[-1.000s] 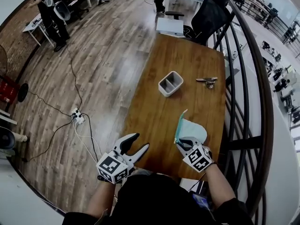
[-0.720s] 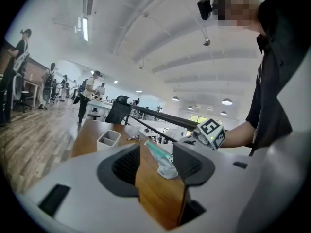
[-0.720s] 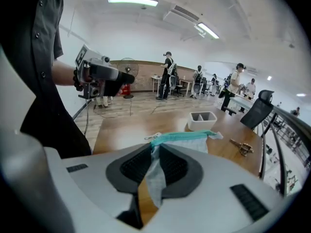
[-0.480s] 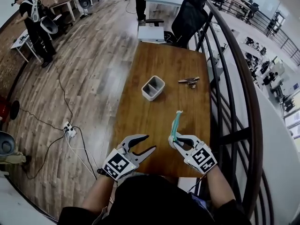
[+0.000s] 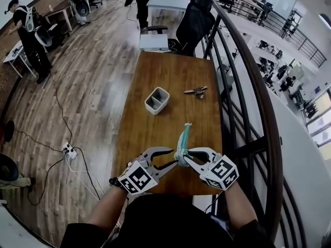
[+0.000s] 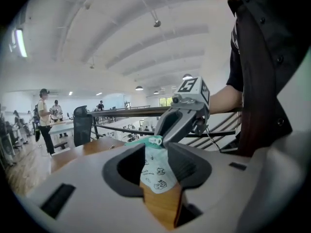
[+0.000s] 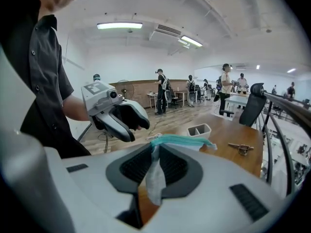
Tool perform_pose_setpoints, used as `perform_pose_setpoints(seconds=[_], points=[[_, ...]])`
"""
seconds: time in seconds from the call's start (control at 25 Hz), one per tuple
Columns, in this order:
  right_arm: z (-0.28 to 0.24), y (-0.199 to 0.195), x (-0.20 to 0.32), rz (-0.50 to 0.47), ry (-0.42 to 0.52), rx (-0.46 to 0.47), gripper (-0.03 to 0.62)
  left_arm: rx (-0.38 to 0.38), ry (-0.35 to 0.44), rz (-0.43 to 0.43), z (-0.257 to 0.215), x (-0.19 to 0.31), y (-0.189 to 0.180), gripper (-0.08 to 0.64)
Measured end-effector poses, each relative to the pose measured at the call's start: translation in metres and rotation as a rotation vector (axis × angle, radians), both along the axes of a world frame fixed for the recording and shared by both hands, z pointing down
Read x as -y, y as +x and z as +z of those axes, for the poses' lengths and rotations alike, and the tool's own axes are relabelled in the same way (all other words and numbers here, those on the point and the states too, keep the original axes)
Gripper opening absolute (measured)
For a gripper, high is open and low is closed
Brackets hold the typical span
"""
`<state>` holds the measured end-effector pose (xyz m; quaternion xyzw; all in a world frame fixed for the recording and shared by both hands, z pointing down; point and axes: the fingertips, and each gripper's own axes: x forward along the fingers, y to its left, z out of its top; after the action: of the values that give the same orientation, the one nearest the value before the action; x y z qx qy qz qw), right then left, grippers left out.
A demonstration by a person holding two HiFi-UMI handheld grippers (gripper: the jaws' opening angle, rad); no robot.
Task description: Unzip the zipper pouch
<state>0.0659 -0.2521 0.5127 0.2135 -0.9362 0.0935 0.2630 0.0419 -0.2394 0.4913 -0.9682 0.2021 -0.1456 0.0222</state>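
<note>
Zipper pouch [image 5: 182,138], pale, teal-topped, upright in right gripper [image 5: 184,158]

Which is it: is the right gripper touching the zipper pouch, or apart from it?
Touching. In the right gripper view, the right gripper has its jaws closed on the zipper pouch, fabric pinched between the pads.

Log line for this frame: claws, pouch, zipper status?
right claw: shut on pouch, held above table | left claw: open, has just been closing, pouch ahead of tips | zipper pull: not yet gripped
</note>
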Motion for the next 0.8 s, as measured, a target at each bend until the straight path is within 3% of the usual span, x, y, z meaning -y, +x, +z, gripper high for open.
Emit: perform_pose_setpoints(seconds=[0.4,0.8], points=[[-0.008,-0.005,0.001,-0.005,-0.007,0.017,0.048,0.097,0.083,0.077,0.0,0.005,0.018,0.138],[0.004,-0.008,-0.004,-0.056,0.036,-0.09,0.048,0.214,0.12,0.162,0.012,0.001,0.018,0.084]])
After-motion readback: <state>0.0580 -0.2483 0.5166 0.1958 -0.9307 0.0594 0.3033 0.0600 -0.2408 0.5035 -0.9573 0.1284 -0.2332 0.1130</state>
